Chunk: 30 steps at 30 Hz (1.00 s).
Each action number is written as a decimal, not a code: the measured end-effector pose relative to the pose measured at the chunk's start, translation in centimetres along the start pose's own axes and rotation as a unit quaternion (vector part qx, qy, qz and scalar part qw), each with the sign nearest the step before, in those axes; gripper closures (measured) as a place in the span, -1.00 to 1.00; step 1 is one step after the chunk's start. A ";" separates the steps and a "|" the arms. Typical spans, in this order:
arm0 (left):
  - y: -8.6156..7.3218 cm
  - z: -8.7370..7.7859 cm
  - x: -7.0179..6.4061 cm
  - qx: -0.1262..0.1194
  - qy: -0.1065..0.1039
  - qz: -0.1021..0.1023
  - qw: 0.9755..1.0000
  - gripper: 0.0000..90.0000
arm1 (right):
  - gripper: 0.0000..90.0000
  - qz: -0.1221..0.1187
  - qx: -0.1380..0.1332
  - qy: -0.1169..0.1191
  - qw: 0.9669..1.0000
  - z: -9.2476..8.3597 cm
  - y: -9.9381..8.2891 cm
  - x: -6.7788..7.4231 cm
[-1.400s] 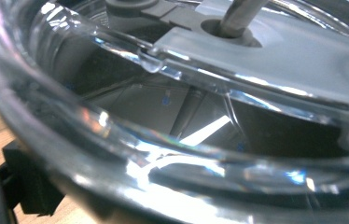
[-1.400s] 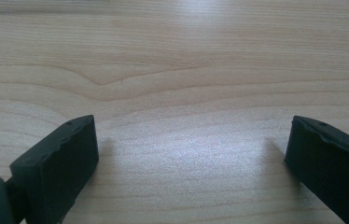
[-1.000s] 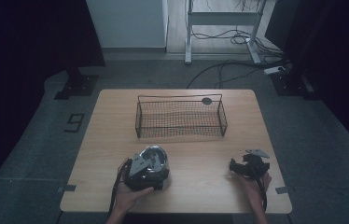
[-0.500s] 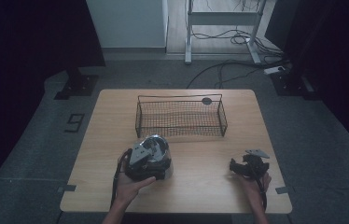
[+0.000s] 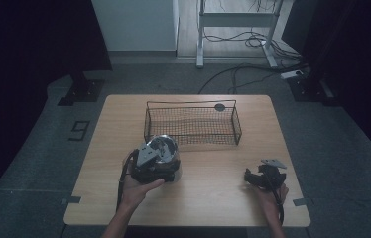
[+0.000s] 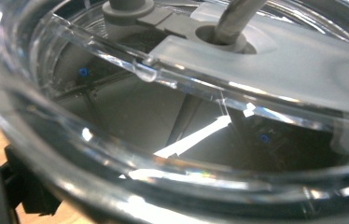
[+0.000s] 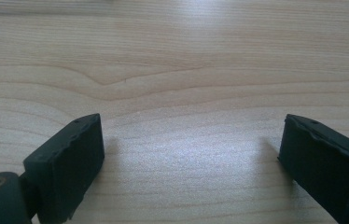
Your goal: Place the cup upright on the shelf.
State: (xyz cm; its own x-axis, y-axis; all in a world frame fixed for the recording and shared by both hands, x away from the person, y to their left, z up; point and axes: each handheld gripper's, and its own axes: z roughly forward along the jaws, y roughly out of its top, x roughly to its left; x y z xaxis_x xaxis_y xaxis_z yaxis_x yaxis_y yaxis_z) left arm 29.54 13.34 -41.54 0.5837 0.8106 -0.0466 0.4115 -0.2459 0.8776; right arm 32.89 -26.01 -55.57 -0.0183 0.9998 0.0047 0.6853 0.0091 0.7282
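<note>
Right now I'm holding the left gripper (image 5: 153, 161) over the front-left part of the bench (image 5: 208, 198), just in front of the wire basket (image 5: 192, 124). A clear round container (image 5: 166, 153) is sitting at that gripper, pressed close against its camera, and in the left gripper view its curved clear wall (image 6: 116, 154) is covering nearly everything. A grey rod and a frosted plate are showing inside it. I cannot tell how the left jaws are standing, since the container is hiding them. My left hand (image 5: 139, 186) is wrapping the gripper from behind. The right gripper (image 7: 191, 158) is resting low at the front-right of the bench, well apart from the container, its jaws standing wide with bare wood between them.
</note>
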 end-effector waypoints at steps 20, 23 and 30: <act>2.4 0.5 0.7 -0.015 -0.001 -0.005 1.000 -0.92 | -0.84 0.000 -0.001 0.000 1.000 0.0 0.0 0.0; 2.8 0.6 1.0 -0.019 -0.001 -0.008 1.000 -0.92 | -0.83 -0.002 -0.002 0.000 1.000 0.0 0.0 0.0; 3.6 0.9 1.6 -0.022 -0.001 -0.015 1.000 -0.92 | -0.83 -0.002 -0.002 0.000 1.000 0.0 0.0 0.0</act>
State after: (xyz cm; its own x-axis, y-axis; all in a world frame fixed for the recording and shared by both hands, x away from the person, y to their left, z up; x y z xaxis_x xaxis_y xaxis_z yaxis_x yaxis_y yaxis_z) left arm 32.57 13.33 -38.90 0.5727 0.8165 -0.0730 0.3974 -0.1986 0.8959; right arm 32.87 -25.99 -55.56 -0.0210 0.9998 0.0026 0.6820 0.0124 0.7313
